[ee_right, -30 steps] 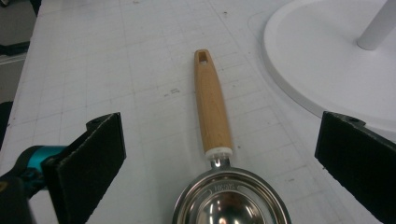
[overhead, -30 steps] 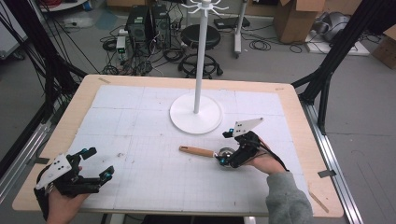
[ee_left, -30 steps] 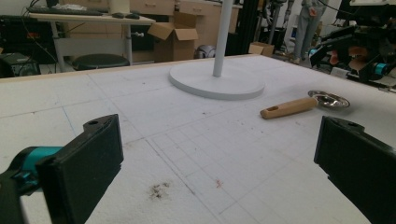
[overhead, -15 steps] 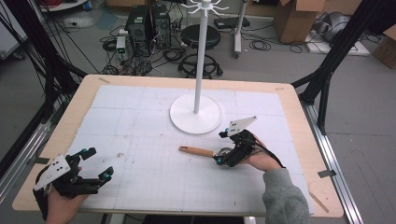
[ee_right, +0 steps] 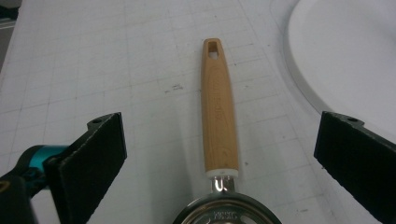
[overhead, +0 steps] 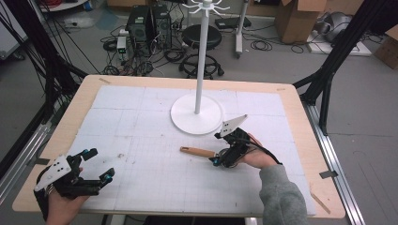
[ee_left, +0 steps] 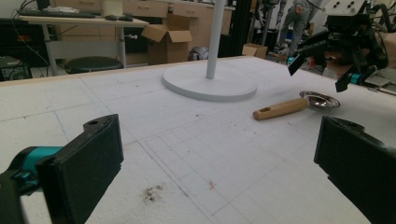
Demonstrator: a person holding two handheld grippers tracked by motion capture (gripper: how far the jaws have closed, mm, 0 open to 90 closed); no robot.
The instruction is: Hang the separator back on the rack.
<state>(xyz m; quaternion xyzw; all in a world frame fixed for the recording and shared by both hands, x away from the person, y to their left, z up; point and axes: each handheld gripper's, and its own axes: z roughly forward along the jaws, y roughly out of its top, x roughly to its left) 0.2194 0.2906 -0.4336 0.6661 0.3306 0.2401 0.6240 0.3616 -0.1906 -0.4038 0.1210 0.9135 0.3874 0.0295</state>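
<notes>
Measuring spoon [overhead: 199,152]: light wooden handle with a slotted hole at its free end, joined by a short metal neck to a round polished steel bowl with stamped lettering. Lies flat on the gridded white worktop [overhead: 141,122], bowl facing up. Handle points toward the worktop's left side; bowl end sits toward the right. It lies just in front of the white stand's round base [overhead: 196,115], apart from it.

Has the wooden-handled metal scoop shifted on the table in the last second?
No. The wooden-handled metal scoop lies at the same spot in front of the white round stand base; the right gripper hangs open above its bowl.
</notes>
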